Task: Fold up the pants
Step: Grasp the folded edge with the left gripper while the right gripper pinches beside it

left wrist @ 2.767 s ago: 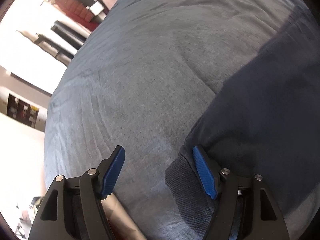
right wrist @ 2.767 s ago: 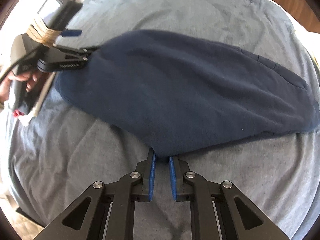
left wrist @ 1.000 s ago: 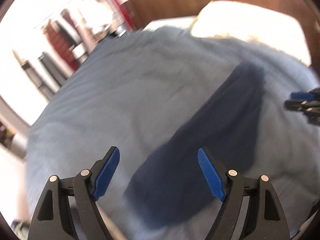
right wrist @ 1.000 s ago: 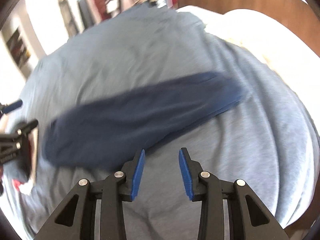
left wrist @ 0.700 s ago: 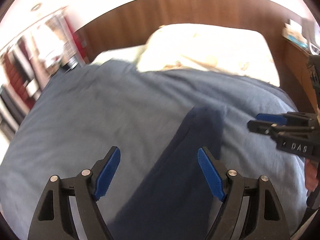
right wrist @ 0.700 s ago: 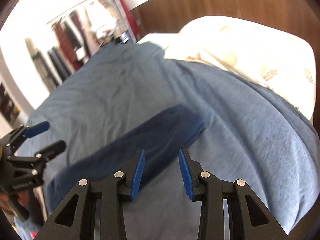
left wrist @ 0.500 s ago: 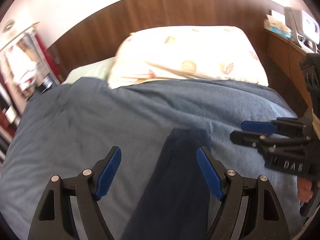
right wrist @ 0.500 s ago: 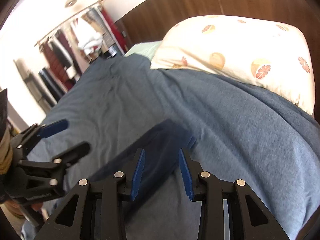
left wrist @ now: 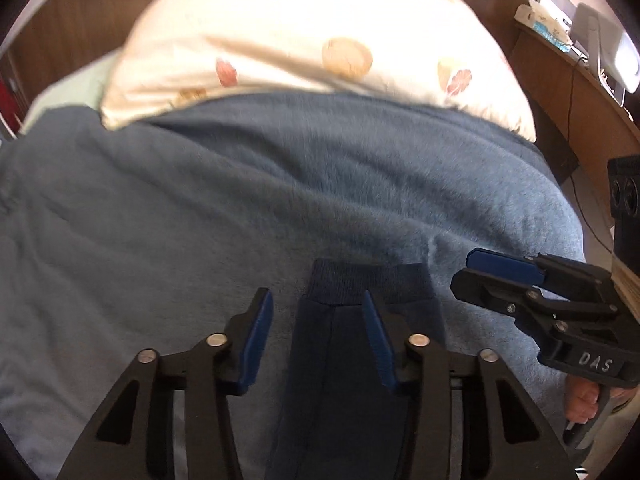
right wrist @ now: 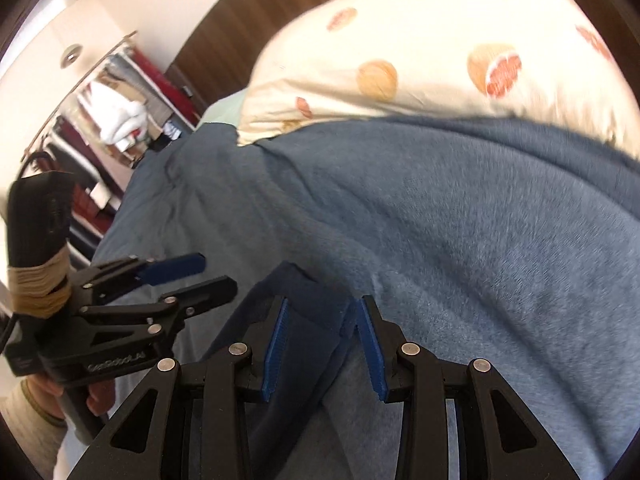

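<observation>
Since 2.8 s ago, both tools have been carried from the wide end of the dark navy fleece pants (left wrist: 344, 364) to the ribbed cuffs. The pants lie flat on the blue-grey plush blanket (left wrist: 200, 208). The long axis runs from the cameras toward the cream fruit-print pillow (left wrist: 320, 40), cuffs pointing at it. The left gripper (left wrist: 316, 336) is spread astride the left cuff edge. The right gripper (right wrist: 320, 344) is spread astride the right cuff corner. Nothing is pinched.
</observation>
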Demonstrator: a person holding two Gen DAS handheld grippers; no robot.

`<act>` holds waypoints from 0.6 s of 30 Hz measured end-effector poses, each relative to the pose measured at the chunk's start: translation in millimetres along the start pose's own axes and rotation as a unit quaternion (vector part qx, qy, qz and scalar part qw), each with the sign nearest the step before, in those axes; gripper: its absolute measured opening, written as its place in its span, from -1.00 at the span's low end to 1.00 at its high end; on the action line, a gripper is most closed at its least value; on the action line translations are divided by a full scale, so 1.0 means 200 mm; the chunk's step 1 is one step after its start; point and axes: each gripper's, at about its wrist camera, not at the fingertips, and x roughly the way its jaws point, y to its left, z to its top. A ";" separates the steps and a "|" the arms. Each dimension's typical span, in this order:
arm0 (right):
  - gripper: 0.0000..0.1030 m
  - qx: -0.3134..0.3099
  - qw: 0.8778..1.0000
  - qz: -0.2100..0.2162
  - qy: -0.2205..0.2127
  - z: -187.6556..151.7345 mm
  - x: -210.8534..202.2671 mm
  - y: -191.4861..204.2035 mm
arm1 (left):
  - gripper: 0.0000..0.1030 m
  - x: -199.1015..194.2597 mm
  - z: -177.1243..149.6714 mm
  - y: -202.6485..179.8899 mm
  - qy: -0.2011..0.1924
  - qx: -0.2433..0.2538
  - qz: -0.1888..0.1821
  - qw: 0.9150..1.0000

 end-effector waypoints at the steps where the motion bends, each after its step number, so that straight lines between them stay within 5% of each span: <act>1: -0.29 0.003 1.000 0.000 0.002 -0.01 0.02 -0.01 | -0.21 0.04 0.00 0.01 0.007 0.001 -0.005 1.000; 18: -0.29 0.040 0.998 -0.003 0.046 -0.04 0.27 -0.10 | -0.31 0.34 0.01 0.12 0.055 -0.030 -0.117 0.991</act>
